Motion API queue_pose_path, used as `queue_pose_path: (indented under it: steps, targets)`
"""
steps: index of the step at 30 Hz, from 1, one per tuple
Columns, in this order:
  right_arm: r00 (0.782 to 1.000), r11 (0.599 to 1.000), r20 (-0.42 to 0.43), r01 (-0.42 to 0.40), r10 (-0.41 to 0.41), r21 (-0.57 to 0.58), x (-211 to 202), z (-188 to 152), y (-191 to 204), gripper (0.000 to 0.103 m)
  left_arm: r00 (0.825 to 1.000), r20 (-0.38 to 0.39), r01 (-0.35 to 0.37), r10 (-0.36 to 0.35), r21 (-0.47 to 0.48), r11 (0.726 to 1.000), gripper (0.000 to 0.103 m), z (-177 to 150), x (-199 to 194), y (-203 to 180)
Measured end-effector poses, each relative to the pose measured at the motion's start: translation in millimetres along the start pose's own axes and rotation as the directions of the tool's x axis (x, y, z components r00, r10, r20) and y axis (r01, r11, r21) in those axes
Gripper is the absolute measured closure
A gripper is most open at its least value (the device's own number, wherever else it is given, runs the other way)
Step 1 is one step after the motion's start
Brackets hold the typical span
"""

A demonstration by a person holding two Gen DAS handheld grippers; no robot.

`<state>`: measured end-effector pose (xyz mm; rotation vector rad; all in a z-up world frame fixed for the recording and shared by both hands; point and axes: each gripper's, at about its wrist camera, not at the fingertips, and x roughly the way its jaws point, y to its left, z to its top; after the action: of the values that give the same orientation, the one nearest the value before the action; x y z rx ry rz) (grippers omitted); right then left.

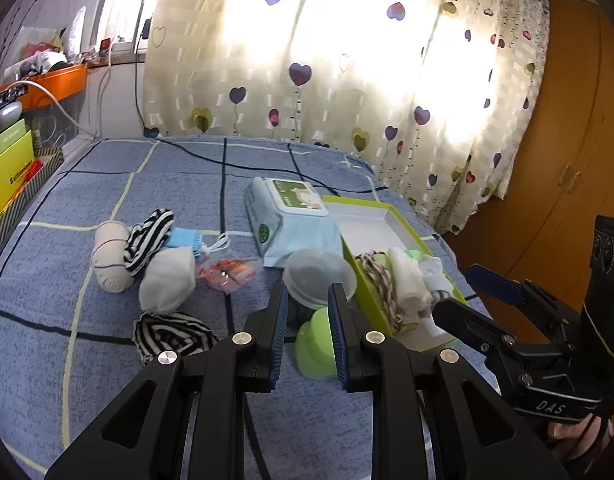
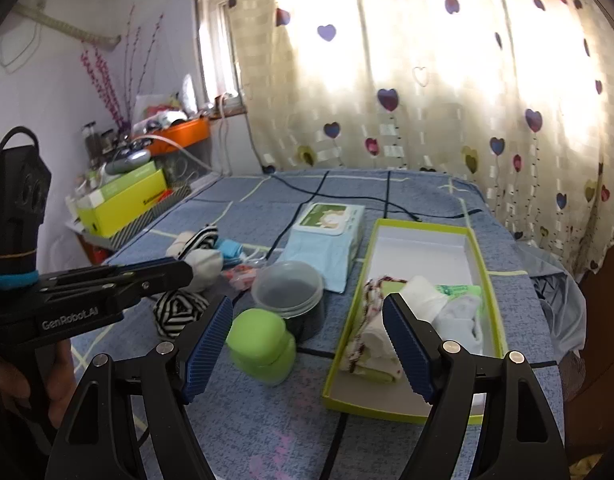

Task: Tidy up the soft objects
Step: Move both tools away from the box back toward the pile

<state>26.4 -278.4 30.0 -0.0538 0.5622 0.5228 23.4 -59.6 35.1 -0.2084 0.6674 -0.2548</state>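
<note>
Two jars [image 2: 275, 320] beside box [image 2: 479, 280], perhaps touching.

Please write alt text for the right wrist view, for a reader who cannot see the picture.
The right gripper, open and empty, hovers over a blue checked bed between a green container and a green-rimmed box holding rolled socks. More rolled socks and a wipes pack lie behind; the left gripper enters from the left.

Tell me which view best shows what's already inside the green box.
The right wrist view: the green box lies open lengthwise, its folded socks clustered in the near half. The left wrist view shows the box obliquely, the right gripper covering its near corner.
</note>
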Motion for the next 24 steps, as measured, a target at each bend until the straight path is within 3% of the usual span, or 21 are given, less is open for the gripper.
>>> queue_pose_path:
  steps: [16, 22, 23, 24]
  targets:
    - [0.998, 0.998, -0.034, -0.046, 0.045, -0.041, 17, 1, 23, 0.025, 0.997, -0.047, -0.066, 0.061, -0.108, 0.992, 0.081, -16, 1, 59]
    - [0.997, 0.996, -0.049, -0.065, 0.062, -0.066, 24, 3, 33, 0.025, 0.996, -0.041, -0.084, 0.080, -0.105, 0.991, 0.081, -22, -2, 74]
    - [0.997, 0.996, -0.049, -0.067, 0.064, -0.067, 25, 4, 34, 0.025, 0.996, -0.040, -0.090, 0.086, -0.110, 0.990, 0.078, -23, -2, 77]
    - [0.997, 0.995, -0.049, -0.067, 0.064, -0.067, 26, 4, 35, 0.025, 0.995, -0.042, -0.097, 0.093, -0.116, 0.988, 0.067, -24, -2, 81]
